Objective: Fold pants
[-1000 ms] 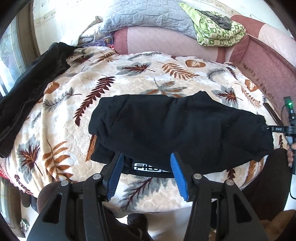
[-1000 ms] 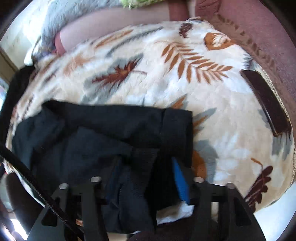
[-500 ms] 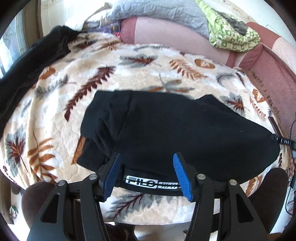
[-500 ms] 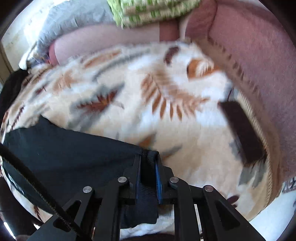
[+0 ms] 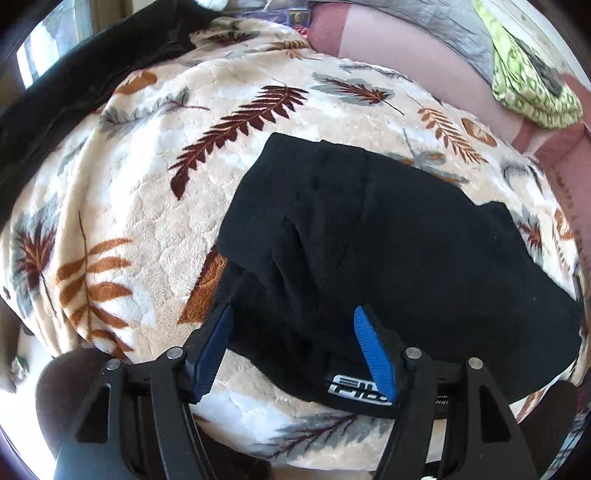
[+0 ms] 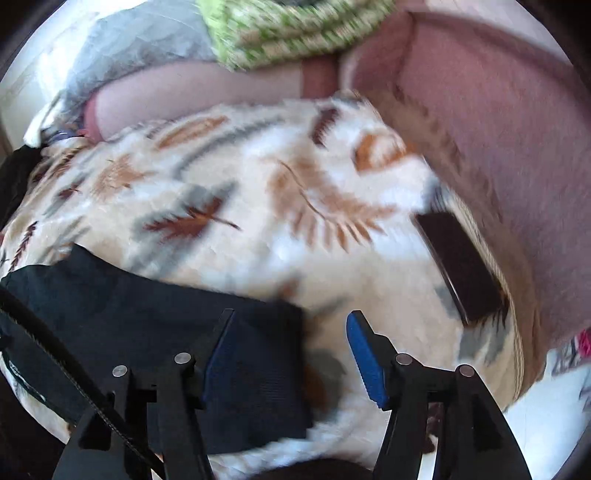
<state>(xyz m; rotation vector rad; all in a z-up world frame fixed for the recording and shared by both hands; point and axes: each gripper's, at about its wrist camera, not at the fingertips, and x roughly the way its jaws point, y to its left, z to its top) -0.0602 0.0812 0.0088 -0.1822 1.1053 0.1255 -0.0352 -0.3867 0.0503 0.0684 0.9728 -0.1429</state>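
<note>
Left wrist view: fisheye, rides behind the left gripper (image 5: 291, 350), looks steeply down and close onto the black pants (image 5: 388, 240) filling centre and lower right of frame; leaf-print blanket (image 5: 147, 221) to the left, sofa back (image 5: 406, 55) along the top.

Right wrist view: same mounting behind the right gripper (image 6: 288, 354), tilted down, motion-blurred; pants (image 6: 129, 306) at lower left.

Shared: pants, blanket (image 6: 258, 184), green folded cloth (image 6: 295, 26), sofa back.
</note>
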